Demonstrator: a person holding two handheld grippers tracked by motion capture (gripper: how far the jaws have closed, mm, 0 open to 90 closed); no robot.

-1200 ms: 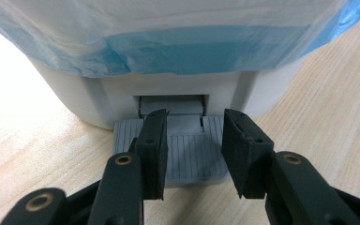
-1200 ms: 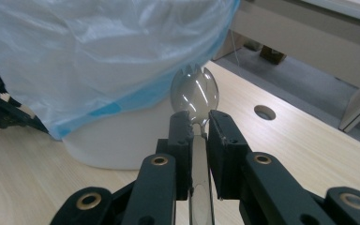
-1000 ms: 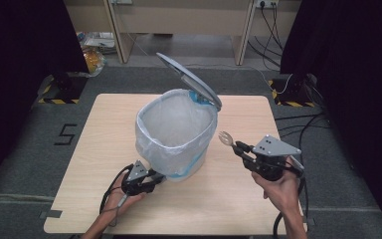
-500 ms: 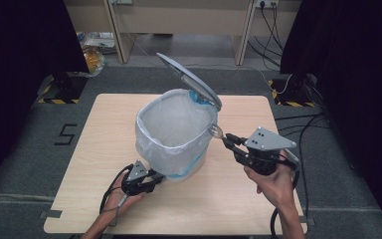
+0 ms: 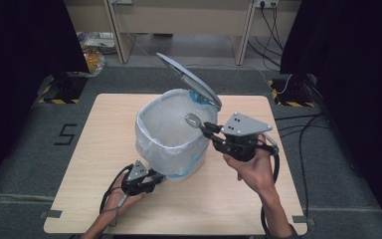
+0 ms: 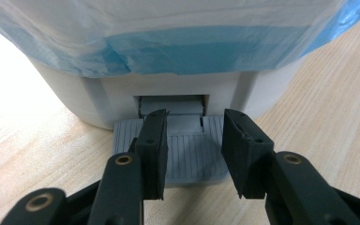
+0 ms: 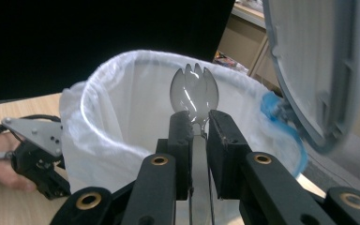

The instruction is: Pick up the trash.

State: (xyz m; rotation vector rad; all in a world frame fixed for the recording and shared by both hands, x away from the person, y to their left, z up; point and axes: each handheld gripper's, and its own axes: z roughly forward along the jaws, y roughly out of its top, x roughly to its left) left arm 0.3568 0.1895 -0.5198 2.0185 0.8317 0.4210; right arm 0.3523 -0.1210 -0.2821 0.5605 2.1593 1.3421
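While the wooden table (image 5: 79, 199) spread wide under the high view, the white pedal bin (image 5: 171, 134) stood near its middle, lined with a pale bag (image 5: 164, 119) edged in blue, its grey lid (image 5: 189, 82) tilted up at the back. That view placed both tools at once: the left gripper (image 5: 151, 177) low against the bin's front foot, the right gripper (image 5: 209, 128) raised beside the rim on the bin's right.

The left gripper view gave what the high view hid: a ribbed grey pedal (image 6: 187, 152) jutting from the bin's base, with the two black jaws lying on top of it, drawn in to their narrowest, a gap left between them with nothing clamped in it.

The right gripper view showed the smallest piece closely. A clear plastic spork (image 7: 193, 91) stood clamped by its handle between the jaws, its tined head rising just past the tips, over the bag's open mouth (image 7: 136, 98) and below the raised lid (image 7: 318, 70). The left gripper (image 7: 37, 159) lay farther off by the bin.
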